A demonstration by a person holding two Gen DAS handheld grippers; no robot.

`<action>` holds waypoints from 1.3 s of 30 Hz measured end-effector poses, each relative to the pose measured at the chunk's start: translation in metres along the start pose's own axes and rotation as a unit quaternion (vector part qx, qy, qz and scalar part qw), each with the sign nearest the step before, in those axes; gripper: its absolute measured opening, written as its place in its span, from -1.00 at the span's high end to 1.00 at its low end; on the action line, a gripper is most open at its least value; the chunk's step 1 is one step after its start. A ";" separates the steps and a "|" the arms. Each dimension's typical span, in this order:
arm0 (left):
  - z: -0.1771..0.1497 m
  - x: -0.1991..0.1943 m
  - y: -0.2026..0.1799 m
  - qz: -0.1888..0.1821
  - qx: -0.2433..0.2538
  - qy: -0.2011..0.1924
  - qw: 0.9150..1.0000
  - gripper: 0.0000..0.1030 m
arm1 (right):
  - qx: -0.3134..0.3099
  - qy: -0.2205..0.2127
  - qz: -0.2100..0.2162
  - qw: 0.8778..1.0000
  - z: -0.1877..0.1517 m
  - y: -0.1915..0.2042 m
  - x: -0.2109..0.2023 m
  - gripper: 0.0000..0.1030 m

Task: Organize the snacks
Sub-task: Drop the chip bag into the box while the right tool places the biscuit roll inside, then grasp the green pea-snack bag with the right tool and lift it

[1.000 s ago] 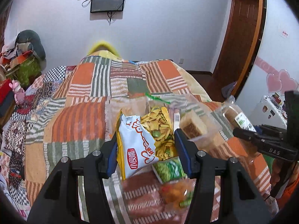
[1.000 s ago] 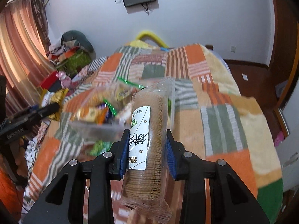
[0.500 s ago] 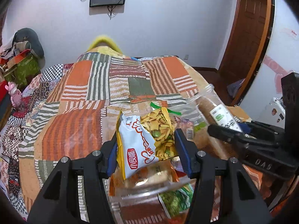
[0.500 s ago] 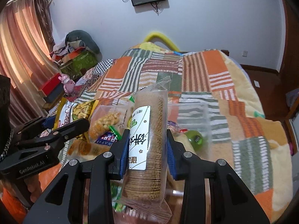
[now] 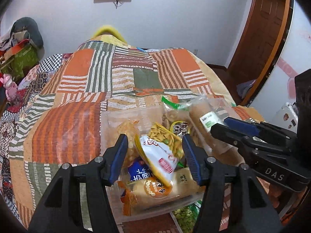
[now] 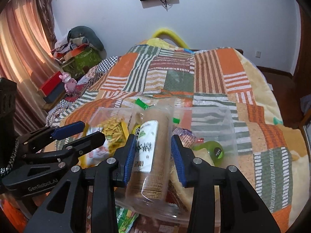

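A clear plastic bin (image 5: 134,114) (image 6: 223,116) full of snack packs sits on the patchwork bedspread. My left gripper (image 5: 154,156) is open, jaws apart from the white and yellow chip bag (image 5: 162,151), which tilts down onto the packs in the bin. My right gripper (image 6: 153,155) is open over the bin, with the brown cracker roll (image 6: 153,155) slipping down between its jaws, blurred. In the left wrist view the roll (image 5: 206,124) lies at the bin's right side beside the right gripper (image 5: 223,126). The left gripper (image 6: 85,132) shows in the right wrist view.
A green pea pack (image 5: 184,216) lies on the bedspread in front of the bin. A green round snack (image 6: 215,150) sits in the bin's right part. Clutter and boxes (image 6: 81,56) stand by the curtain at left. A wooden door (image 5: 260,38) is at right.
Both grippers moved over the bin and opened. The chip bag and the cracker roll were let go and drop into the bin.
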State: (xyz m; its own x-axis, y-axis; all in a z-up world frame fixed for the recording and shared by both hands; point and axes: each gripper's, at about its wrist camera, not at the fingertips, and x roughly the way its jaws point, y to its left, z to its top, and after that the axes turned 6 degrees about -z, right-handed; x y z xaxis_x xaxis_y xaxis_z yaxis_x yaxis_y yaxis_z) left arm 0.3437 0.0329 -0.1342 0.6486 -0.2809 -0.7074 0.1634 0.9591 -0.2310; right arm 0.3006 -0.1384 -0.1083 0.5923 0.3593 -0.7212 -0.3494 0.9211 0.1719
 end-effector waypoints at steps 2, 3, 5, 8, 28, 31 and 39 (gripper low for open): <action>0.000 -0.007 0.000 0.000 -0.001 -0.005 1.000 -0.12 | -0.003 -0.005 0.004 1.000 0.001 0.001 -0.010 0.31; 0.000 -0.011 -0.001 -0.001 -0.001 -0.007 1.000 -0.12 | -0.005 -0.005 0.006 1.000 0.001 0.001 -0.012 0.31; -0.001 -0.021 -0.002 -0.002 0.001 -0.014 1.000 -0.12 | -0.011 -0.008 0.009 1.000 0.001 0.003 -0.019 0.31; -0.003 -0.035 -0.005 0.001 0.007 -0.020 1.000 -0.15 | -0.023 -0.007 0.016 1.000 -0.004 0.006 -0.032 0.29; -0.083 -0.070 0.015 0.034 0.025 0.030 0.999 -0.30 | -0.049 0.122 0.045 0.990 -0.069 0.036 0.014 -0.10; -0.091 -0.066 0.020 0.031 0.016 0.038 0.999 -0.30 | -0.037 0.143 0.048 0.988 -0.070 0.035 0.031 -0.10; -0.101 -0.050 0.025 0.030 0.007 0.059 0.998 -0.30 | -0.024 0.149 0.075 0.986 -0.067 0.032 0.042 0.03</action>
State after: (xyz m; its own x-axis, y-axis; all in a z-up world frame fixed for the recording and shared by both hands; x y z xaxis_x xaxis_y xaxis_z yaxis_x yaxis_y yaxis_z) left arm 0.2409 0.0676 -0.1720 0.5660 -0.2248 -0.7932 0.1387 0.9744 -0.1772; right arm 0.2650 -0.1041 -0.1781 0.2947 0.4236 -0.8566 -0.4551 0.8504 0.2639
